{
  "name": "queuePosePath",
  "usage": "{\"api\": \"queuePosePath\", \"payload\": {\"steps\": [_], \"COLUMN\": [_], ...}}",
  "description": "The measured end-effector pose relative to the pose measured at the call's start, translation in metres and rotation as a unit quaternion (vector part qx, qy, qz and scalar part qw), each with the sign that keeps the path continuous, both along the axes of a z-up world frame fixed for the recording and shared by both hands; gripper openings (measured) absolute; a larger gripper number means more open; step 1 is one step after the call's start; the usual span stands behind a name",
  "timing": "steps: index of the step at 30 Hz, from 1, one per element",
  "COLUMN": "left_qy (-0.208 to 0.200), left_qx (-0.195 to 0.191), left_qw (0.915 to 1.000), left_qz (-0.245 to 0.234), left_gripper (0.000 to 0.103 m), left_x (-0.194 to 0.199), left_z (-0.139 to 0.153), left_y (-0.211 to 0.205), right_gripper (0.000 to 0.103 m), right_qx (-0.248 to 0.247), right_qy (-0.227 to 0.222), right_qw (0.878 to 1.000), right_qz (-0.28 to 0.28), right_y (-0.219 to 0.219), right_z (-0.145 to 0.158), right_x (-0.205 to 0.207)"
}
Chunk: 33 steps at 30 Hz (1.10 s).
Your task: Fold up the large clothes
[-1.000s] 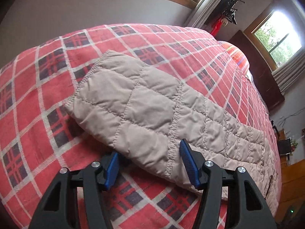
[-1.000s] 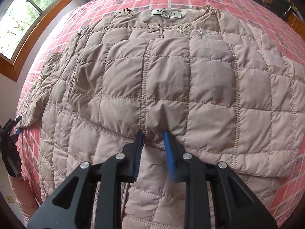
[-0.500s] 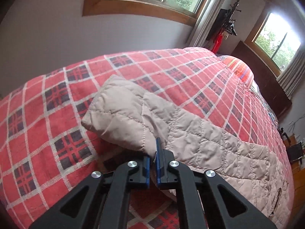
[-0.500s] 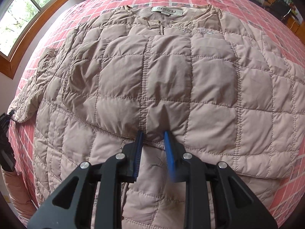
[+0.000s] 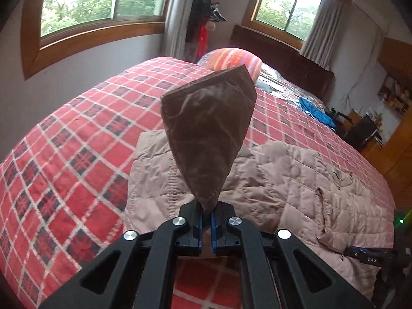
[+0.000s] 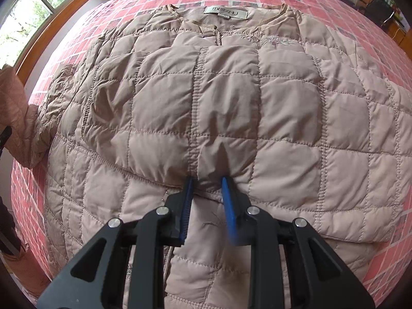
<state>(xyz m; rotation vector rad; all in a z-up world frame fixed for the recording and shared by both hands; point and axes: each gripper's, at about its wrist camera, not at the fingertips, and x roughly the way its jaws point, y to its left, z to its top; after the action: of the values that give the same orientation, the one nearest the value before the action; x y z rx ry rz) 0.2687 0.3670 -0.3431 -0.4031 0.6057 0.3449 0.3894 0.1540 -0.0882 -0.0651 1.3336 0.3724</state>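
Observation:
A beige quilted jacket [image 6: 283, 103] lies front-up and spread on the bed, its collar label [image 6: 226, 13] at the far end. My right gripper [image 6: 207, 182] is low on the jacket's front, its blue fingers closed on a pinched ridge of fabric at the centre seam. My left gripper [image 5: 206, 215] is shut on the cuff of one sleeve [image 5: 208, 128]. That sleeve stands raised above the jacket's body [image 5: 283, 180], its darker underside towards the camera. In the right wrist view the raised sleeve [image 6: 13, 97] shows at the left edge.
The jacket rests on a red plaid blanket [image 5: 64, 167] covering a wide bed. A striped pillow [image 5: 231, 56] and a blue cloth [image 5: 316, 113] lie near the headboard. A wall with windows runs along the bed's left side, and wooden furniture [image 5: 394, 154] stands at the right.
My left gripper went from open beside the flat sleeve end to shut on it, then lifted the sleeve up over the jacket. The right gripper has stayed put.

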Motion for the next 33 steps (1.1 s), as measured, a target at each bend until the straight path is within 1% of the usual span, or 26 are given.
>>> {"api": "queuePosePath", "payload": {"steps": [2, 6, 9, 12, 17, 20, 22, 23, 25, 27, 28, 29, 30, 31, 32, 33], "left_qy": [0.000, 0.001, 0.016, 0.043, 0.080, 0.097, 0.095, 0.092, 0.077, 0.059, 0.047, 0.036, 0.026, 0.018, 0.012, 0.011], "left_qx": [0.005, 0.004, 0.014, 0.019, 0.028, 0.025, 0.024, 0.017, -0.006, -0.025, -0.038, -0.051, -0.063, -0.075, -0.079, -0.069], "left_qw": [0.9997, 0.9972, 0.9949, 0.9918, 0.9863, 0.9810, 0.9780, 0.9754, 0.9682, 0.9596, 0.9572, 0.9574, 0.9593, 0.9632, 0.9684, 0.9774], "left_qz": [-0.024, -0.074, -0.099, -0.119, -0.142, -0.166, -0.184, -0.200, -0.238, -0.274, -0.283, -0.282, -0.274, -0.258, -0.236, -0.200], "left_gripper": [0.004, 0.004, 0.004, 0.004, 0.006, 0.009, 0.020, 0.023, 0.036, 0.040, 0.041, 0.041, 0.042, 0.042, 0.043, 0.048], "left_x": [0.010, 0.020, 0.037, 0.055, 0.066, 0.070, 0.068, 0.065, 0.052, 0.037, 0.027, 0.018, 0.009, 0.001, -0.006, -0.015], "left_z": [0.002, 0.002, -0.005, -0.021, -0.045, -0.053, -0.051, -0.048, -0.041, -0.033, -0.028, -0.023, -0.018, -0.015, -0.012, -0.010], "left_y": [-0.023, -0.059, -0.087, -0.102, -0.120, -0.125, -0.128, -0.129, -0.130, -0.130, -0.126, -0.118, -0.108, -0.093, -0.077, -0.057], "right_gripper": [0.025, 0.025, 0.025, 0.025, 0.025, 0.025, 0.025, 0.025, 0.025, 0.025, 0.025, 0.025, 0.025, 0.025, 0.025, 0.025], "right_qx": [0.002, 0.004, 0.004, 0.002, 0.001, 0.000, -0.002, -0.003, -0.004, -0.004, -0.002, -0.001, -0.001, 0.002, 0.005, 0.014], "right_qy": [0.000, 0.001, 0.000, -0.002, -0.003, -0.004, -0.005, -0.006, -0.006, -0.005, -0.004, -0.006, -0.007, -0.007, -0.006, -0.006], "right_qw": [1.000, 1.000, 1.000, 1.000, 1.000, 1.000, 1.000, 1.000, 1.000, 1.000, 1.000, 1.000, 1.000, 1.000, 1.000, 1.000], "right_qz": [0.000, 0.001, 0.001, 0.001, 0.001, 0.001, 0.002, 0.002, 0.003, 0.002, 0.001, 0.001, 0.002, 0.001, -0.001, 0.001], "right_y": [0.000, 0.000, 0.000, 0.001, 0.001, 0.001, 0.001, 0.002, 0.002, 0.002, 0.002, 0.001, 0.001, 0.000, -0.001, -0.001], "right_z": [0.000, -0.001, -0.001, -0.001, -0.001, -0.001, -0.001, -0.001, -0.001, -0.001, 0.000, 0.001, 0.002, 0.005, 0.008, 0.013], "right_x": [0.000, 0.001, 0.000, 0.000, -0.001, -0.001, -0.002, -0.002, -0.002, -0.002, -0.002, -0.002, -0.003, -0.004, -0.005, -0.006]}}
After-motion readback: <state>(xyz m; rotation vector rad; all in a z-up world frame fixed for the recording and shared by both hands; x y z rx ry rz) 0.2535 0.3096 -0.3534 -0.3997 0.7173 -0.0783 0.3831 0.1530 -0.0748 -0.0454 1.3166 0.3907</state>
